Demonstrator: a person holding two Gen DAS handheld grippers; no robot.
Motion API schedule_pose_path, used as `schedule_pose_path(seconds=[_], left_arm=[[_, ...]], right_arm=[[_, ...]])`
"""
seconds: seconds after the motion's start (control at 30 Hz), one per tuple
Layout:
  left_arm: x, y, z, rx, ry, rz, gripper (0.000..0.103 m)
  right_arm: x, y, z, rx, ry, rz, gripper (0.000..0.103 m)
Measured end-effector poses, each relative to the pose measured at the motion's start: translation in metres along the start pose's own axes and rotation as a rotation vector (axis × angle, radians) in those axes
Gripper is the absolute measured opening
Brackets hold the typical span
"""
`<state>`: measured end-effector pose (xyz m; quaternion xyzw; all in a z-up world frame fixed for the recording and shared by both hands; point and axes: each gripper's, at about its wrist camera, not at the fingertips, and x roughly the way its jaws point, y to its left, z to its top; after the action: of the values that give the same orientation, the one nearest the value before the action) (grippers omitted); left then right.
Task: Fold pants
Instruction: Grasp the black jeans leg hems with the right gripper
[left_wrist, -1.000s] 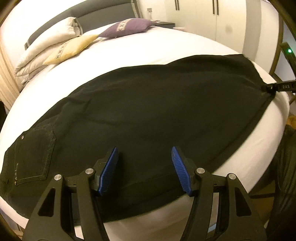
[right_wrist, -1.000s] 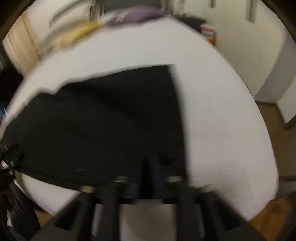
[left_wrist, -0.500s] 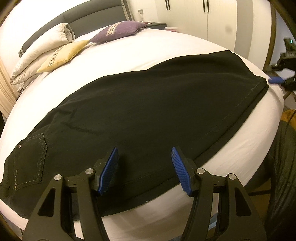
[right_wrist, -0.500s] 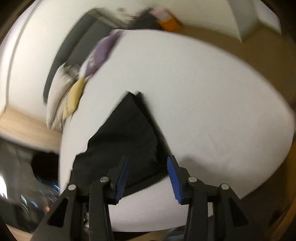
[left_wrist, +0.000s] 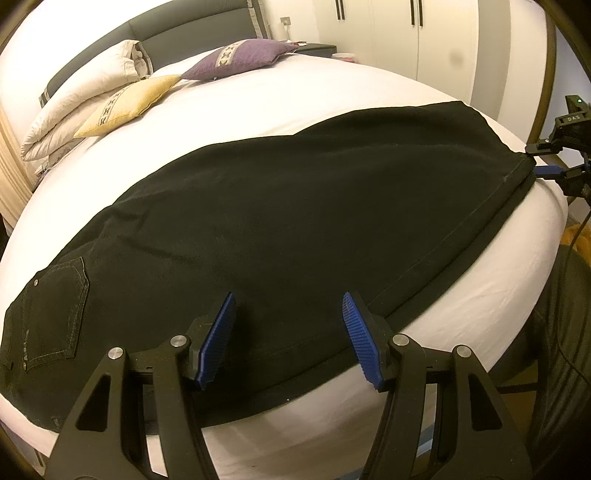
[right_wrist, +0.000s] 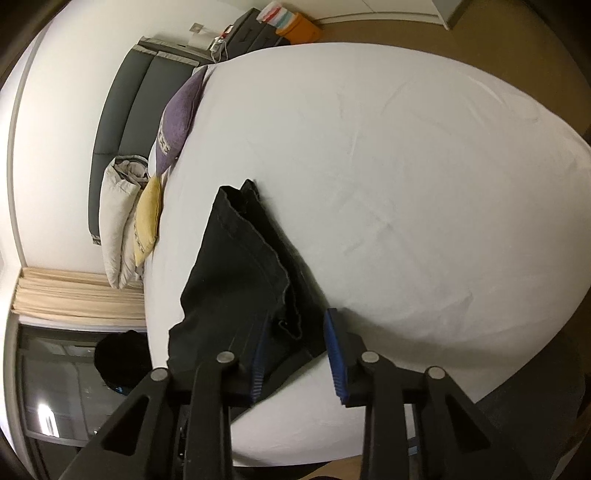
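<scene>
The black denim pants (left_wrist: 280, 221) lie flat, legs stacked, on the white bed (left_wrist: 295, 99); both left gripper (left_wrist: 288, 339) and right gripper (right_wrist: 295, 350) are apart, the right seemingly around the hem, probably to fold it.

Black pants (left_wrist: 295, 221), white bed (left_wrist: 295, 99), purple and yellow cushions (left_wrist: 236, 59).

Bed (left_wrist: 332, 96), white sheet, grey headboard (left_wrist: 177, 33). Landmark: headboard.
- Folded white duvet (left_wrist: 74, 110): against the headboard, at its left end.
- Yellow cushion (left_wrist: 129, 105): just in front of the duvet, touching it.
- Purple cushion (left_wrist: 240, 57): right of the yellow one, near the headboard.
- Black pants (left_wrist: 295, 229): laid flat along the bed edge farthest from the headboard.
</scene>
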<state>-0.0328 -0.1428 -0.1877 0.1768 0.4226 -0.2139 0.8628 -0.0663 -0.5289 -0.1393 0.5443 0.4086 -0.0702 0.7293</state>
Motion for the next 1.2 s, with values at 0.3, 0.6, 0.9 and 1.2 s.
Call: schedule_pose_path(seconds=[0.3,0.6,0.9,1.2], left_arm=[[-0.001,0.001,-0.001,-0.002,-0.001,-0.002,0.059],[0.000,0.001,-0.001,-0.005,-0.001,-0.008,0.059],[-0.001,-0.002,0.000,0.004,-0.004,-0.002,0.059],[0.004,-0.010,-0.004,0.038,-0.027,-0.015,0.059]], right_arm=[[0.003,0.006,-0.006,0.008,0.018,0.025,0.031],[0.021,0.016,-0.010,-0.048,0.064,0.001,0.007],[0.022,0.026,-0.019,-0.101,-0.005,-0.048,0.005],[0.023,0.006,-0.016,-0.066,0.002,-0.030,0.005]])
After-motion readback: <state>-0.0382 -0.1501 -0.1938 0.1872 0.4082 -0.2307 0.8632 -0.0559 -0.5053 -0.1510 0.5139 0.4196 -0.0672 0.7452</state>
